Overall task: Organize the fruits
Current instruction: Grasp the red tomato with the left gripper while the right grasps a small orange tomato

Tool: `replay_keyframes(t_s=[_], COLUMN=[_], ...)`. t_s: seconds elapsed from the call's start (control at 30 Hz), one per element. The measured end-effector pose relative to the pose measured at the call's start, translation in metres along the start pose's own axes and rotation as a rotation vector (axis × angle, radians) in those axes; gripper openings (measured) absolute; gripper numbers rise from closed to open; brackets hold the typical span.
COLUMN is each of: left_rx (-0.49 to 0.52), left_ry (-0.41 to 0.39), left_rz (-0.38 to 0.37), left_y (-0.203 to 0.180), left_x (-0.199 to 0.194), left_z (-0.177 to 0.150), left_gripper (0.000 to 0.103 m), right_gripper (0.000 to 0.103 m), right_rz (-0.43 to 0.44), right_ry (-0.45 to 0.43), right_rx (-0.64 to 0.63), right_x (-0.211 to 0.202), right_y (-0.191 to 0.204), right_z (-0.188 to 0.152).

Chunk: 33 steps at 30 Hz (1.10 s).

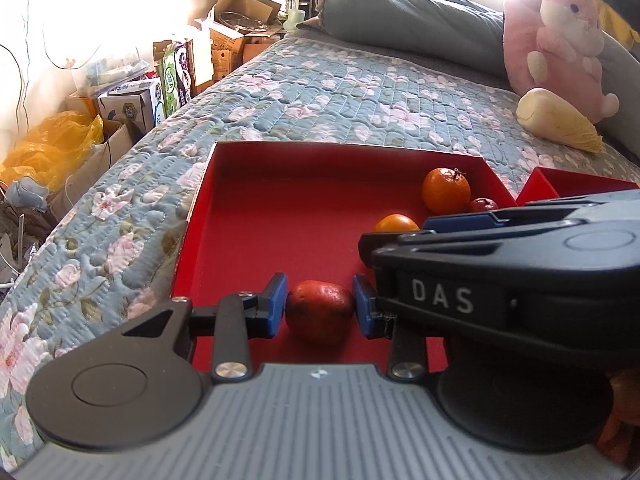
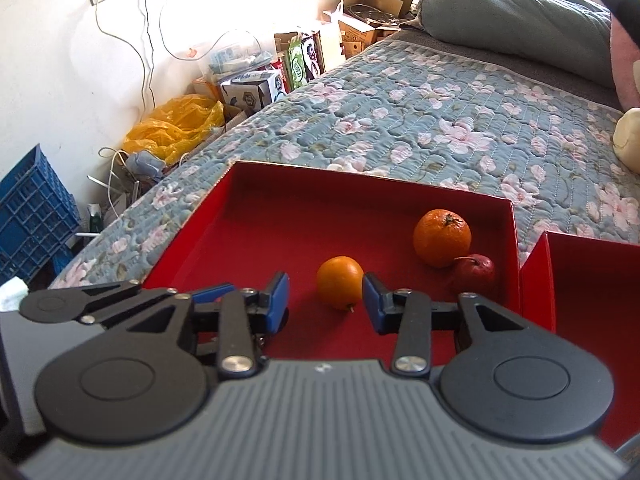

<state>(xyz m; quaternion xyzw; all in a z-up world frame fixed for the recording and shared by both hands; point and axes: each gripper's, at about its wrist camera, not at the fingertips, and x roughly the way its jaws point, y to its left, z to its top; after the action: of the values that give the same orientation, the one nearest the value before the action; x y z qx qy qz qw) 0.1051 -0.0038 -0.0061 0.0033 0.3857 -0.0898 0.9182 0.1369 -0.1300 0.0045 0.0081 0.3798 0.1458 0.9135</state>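
While my left gripper [image 1: 320, 306] sits low in the middle of its own view, its blue pads touch both sides of the red fruit [image 1: 319, 311], so I read it as clamped on that fruit, which rests on the floor of the red tray [image 1: 280, 216]. My right gripper [image 2: 325, 300] is lower centre in the right wrist view, with the small orange [image 2: 340, 282] between its pads; there is a clear gap on the left side and the right pad is just beside the skin, so it has not gripped yet. A larger orange [image 2: 442, 237] and a small dark red fruit [image 2: 476, 274] sit touching each other toward the tray's right corner, and a second red tray [image 2: 538, 276] shows at the right edge.

To do this well, I would centre the small orange between the right pads before squeezing, so it does not roll away from the one-sided push. I would close gently; round fruit slips and bruises. With the two grippers crowded close together, I would lift each straight up, one after the other.
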Motion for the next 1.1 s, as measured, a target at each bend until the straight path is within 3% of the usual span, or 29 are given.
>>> replay_keyframes(t_s=[0.33,0.4,0.77,0.87,1.1], left_rx=[0.024,0.022,0.023,0.019,0.036], left_ry=[-0.003,-0.003,-0.007,-0.003,0.012], left_rz=[0.011,0.007,0.007,0.005,0.013], left_y=[-0.008,-0.008,-0.007,-0.006,-0.003], left_x=[0.005,0.005,0.004,0.001,-0.004], left_z=[0.002,0.002,0.001,-0.001,-0.005], left_gripper=[0.041,0.041,0.041,0.041,0.041], right_gripper=[0.035,0.029,0.028,0.022,0.024], right_rz=[-0.086,-0.087,-0.073,-0.068,-0.066], right_ry=[0.045,0.046,0.015,0.010,0.031], right_rx=[-0.010,-0.009,-0.029,-0.033,-0.025], right_x=[0.020,0.021,0.004,-0.003,-0.004], right_y=[-0.014,-0.017,-0.011,-0.008,-0.005], right_z=[-0.002,-0.003,-0.005,-0.007,-0.010])
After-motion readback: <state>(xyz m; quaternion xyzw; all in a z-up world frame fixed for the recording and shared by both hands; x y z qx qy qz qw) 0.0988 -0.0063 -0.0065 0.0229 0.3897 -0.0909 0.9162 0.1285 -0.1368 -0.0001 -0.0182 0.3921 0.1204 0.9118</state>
